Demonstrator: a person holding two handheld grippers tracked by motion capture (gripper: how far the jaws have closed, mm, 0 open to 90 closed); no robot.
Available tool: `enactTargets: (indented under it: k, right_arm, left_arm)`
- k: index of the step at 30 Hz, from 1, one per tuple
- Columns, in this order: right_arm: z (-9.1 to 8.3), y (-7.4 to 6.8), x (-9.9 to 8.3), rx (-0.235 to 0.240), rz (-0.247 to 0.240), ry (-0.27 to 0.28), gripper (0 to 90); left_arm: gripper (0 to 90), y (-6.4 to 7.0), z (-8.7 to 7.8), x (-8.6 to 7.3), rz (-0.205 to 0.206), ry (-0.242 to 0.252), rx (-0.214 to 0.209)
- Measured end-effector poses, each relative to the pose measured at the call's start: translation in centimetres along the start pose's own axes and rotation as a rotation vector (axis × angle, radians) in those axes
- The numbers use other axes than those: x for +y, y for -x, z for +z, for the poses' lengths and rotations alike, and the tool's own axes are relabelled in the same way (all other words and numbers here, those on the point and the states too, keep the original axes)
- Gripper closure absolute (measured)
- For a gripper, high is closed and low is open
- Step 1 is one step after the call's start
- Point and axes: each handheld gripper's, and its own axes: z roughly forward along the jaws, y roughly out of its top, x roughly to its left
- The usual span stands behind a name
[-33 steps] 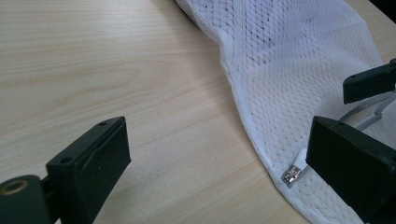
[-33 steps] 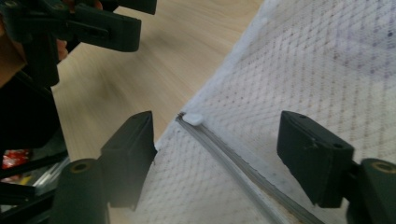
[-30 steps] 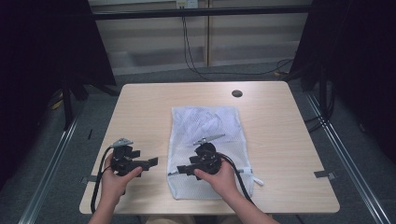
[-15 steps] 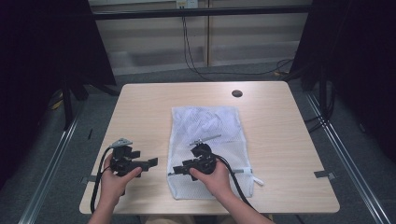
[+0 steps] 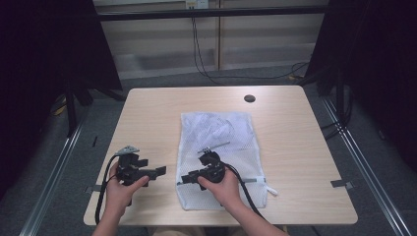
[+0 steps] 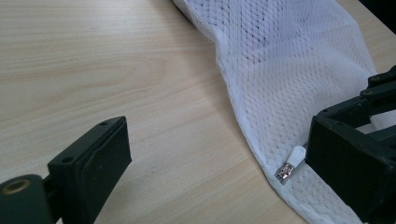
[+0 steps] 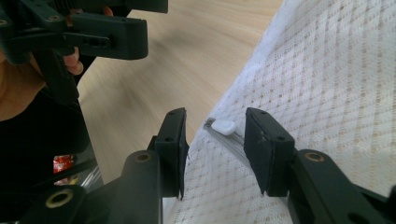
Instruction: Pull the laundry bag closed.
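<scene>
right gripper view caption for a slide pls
Open right gripper straddles the white zipper pull at the edge of a mesh laundry bag on a wooden table.

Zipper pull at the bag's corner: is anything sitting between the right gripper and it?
Nothing visible. In the right gripper view the white zipper pull lies on the mesh bag just ahead of the open right gripper, in line with the gap, with only bag fabric beneath it. The left gripper sits off to the side.

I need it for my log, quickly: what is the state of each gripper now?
Left gripper: open, holding nothing, over the table.
Right gripper: open, jaws either side of the zipper pull on the mesh bag.
</scene>
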Motion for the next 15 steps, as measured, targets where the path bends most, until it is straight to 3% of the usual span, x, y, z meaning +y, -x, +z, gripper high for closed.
enactTargets:
  k: [15]
  right_arm:
    - [0.61,-0.11,0.2,-0.005,0.004,-0.026,65.1]
  left_arm:
    - [6.3,-0.04,0.16,-0.02,0.009,-0.016,-0.007]
